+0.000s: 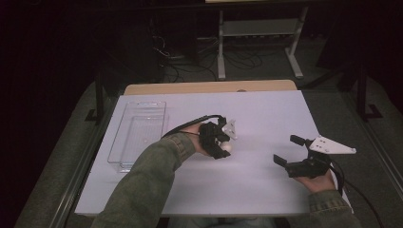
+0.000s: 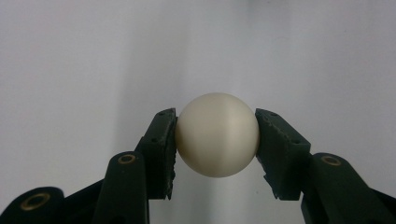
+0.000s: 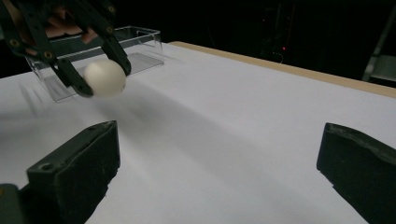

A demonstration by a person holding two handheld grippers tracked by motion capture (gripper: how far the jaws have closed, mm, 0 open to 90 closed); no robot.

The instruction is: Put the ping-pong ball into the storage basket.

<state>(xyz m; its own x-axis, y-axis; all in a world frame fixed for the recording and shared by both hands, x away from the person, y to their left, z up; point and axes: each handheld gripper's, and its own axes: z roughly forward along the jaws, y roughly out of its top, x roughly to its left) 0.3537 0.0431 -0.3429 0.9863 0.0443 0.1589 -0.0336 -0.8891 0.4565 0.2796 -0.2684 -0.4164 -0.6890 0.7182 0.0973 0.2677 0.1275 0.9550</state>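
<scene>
White table (image 1: 266, 114) under dim light: near its middle, left gripper (image 2: 217, 140) pinches a cream ball (image 2: 217, 134) across its widest girth. It looks light, hard, slippery. Right gripper (image 1: 288, 150) gapes, empty.

A small round ball (image 2: 217, 134) is held between the two black jaws of the left gripper (image 2: 216, 140). The ball is creamy white, smooth and a little shiny. It is pinched at its two sides, and its top and bottom are left bare. In the high view the ball (image 1: 227, 148) is seen near the middle of the white table (image 1: 266, 114). A clear plastic box (image 1: 138, 134) is set on the table, off to the left of the ball.
</scene>
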